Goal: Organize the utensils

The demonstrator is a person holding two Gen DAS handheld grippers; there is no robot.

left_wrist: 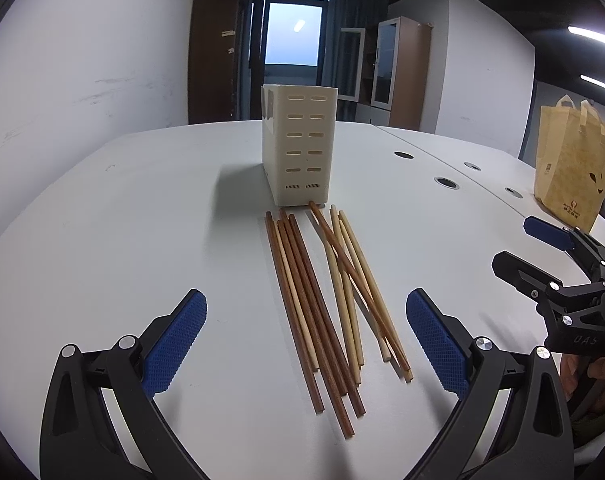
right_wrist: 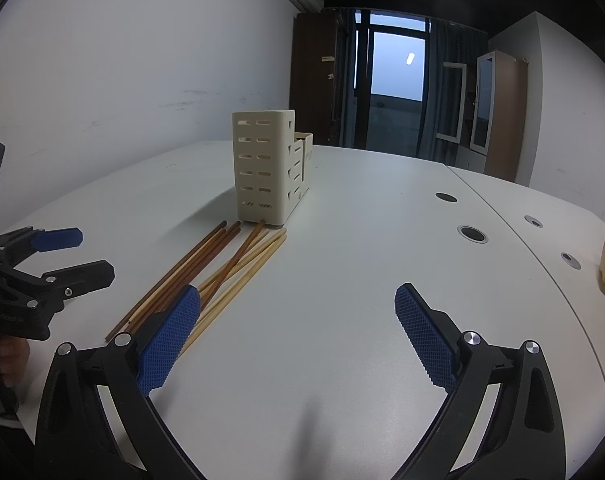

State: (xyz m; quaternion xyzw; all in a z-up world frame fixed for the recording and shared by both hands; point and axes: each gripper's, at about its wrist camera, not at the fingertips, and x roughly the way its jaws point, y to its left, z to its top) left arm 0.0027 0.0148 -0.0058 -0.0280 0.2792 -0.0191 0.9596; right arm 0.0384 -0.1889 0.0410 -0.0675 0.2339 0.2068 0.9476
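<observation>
The chopsticks [left_wrist: 326,304] lie loose on the table [left_wrist: 142,240], long axes running straight away toward the cream holder [left_wrist: 300,144], far tips just short of its base. The left hand-held gripper [left_wrist: 306,344] straddles them squarely, jaws spread and empty; the right hand-held gripper [right_wrist: 298,336], also spread and empty, sits off to their side. The holder's compartments cannot be seen into.
</observation>
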